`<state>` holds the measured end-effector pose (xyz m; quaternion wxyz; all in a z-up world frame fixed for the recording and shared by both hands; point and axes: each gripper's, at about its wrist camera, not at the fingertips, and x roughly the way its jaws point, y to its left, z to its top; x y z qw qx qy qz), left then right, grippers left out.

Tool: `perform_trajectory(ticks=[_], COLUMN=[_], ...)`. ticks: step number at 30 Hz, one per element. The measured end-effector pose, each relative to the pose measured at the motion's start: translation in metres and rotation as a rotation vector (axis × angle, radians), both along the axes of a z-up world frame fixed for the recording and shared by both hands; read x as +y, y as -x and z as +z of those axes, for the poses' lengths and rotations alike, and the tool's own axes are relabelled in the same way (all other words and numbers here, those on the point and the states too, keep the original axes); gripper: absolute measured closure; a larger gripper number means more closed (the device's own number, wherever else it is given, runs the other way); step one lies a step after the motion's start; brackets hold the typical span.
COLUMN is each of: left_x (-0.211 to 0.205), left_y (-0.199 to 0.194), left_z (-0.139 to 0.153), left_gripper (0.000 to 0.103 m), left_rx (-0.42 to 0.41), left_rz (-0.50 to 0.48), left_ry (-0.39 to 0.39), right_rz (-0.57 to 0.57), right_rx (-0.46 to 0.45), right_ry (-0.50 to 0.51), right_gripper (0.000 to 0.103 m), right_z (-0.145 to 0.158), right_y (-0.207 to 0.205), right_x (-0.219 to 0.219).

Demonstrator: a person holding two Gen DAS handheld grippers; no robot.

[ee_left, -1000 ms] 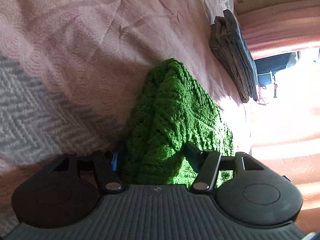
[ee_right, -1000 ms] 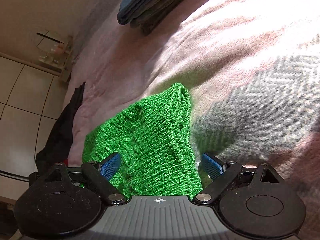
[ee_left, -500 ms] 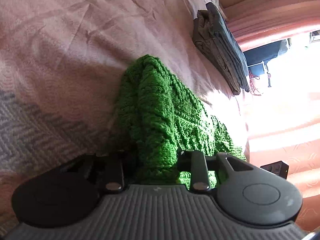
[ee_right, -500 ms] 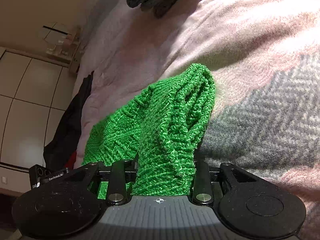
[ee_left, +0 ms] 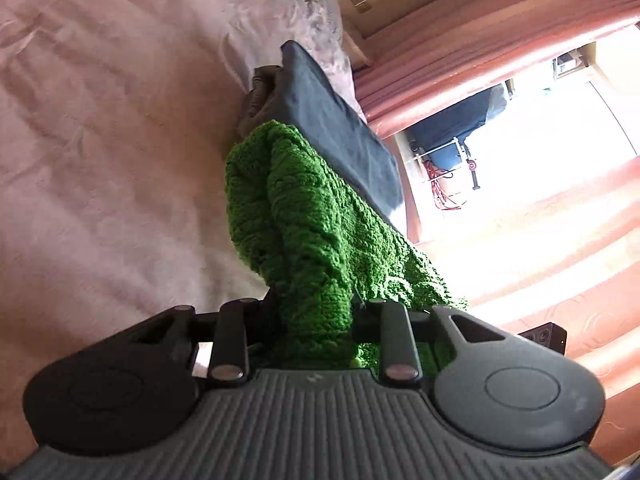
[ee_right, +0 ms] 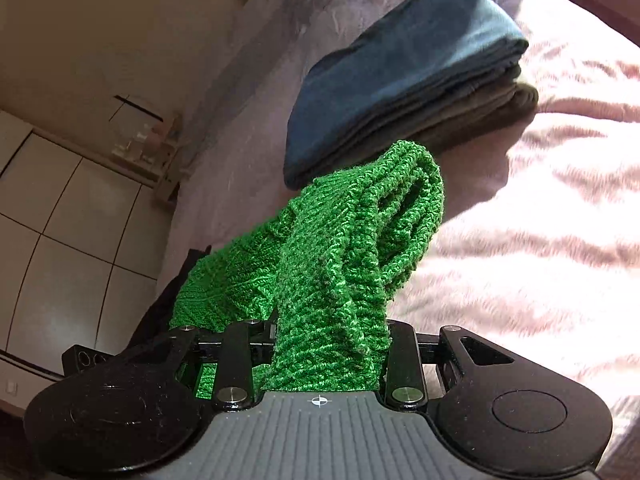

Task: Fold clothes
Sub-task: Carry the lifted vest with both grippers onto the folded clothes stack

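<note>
A folded green knitted sweater (ee_left: 308, 240) is lifted off the pink bedspread (ee_left: 100, 160), and both grippers carry it. My left gripper (ee_left: 312, 320) is shut on one bunched end of it; the knit hides the pads. In the right wrist view the green sweater (ee_right: 340, 264) stands up between the fingers, with my right gripper (ee_right: 328, 344) shut on its other end. A stack of folded clothes (ee_right: 400, 80), dark blue on top and grey-brown below, lies on the bed just beyond the sweater. The same stack of folded clothes (ee_left: 340, 128) shows behind the sweater in the left wrist view.
The pink bedspread (ee_right: 540, 240) spreads out sunlit to the right. A cream wall and white cupboard doors (ee_right: 60, 220) stand past the bed's far edge. Pink curtains (ee_left: 500, 40) and a bright window lie beyond the bed. A dark garment (ee_right: 168, 296) hangs at the bed's edge.
Both grippers closed on the green sweater and lifted it off the bed. They have carried it toward the stack of folded clothes, which now looms closer in both views.
</note>
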<state>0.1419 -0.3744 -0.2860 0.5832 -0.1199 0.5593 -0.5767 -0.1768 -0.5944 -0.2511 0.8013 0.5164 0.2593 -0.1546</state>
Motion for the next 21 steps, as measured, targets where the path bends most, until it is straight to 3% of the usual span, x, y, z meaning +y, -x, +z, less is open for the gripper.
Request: perform_trajectory(ticks=[7, 13, 21], left_x=[-0.127, -0.226, -0.277], left_y=[-0.034, -0.068, -0.092], left_z=[0.032, 0.046, 0.016], left_gripper=[0.079, 0.079, 0.079], left_rx=[-0.034, -0.074, -0.073], left_rz=[-0.059, -0.073, -0.073], left_ry=[0.091, 0.142, 0.103], right_rz=[-0.047, -0.076, -0.065], right_rx=[-0.044, -0.078, -0.048], right_ry=[0.068, 0.137, 0.169], right_gripper=[0.073, 0.073, 0.072], right_z=[0.042, 0.068, 0.045], right_y=[-0.009, -0.048, -0.081], right_x=[-0.098, -0.188, -0.248])
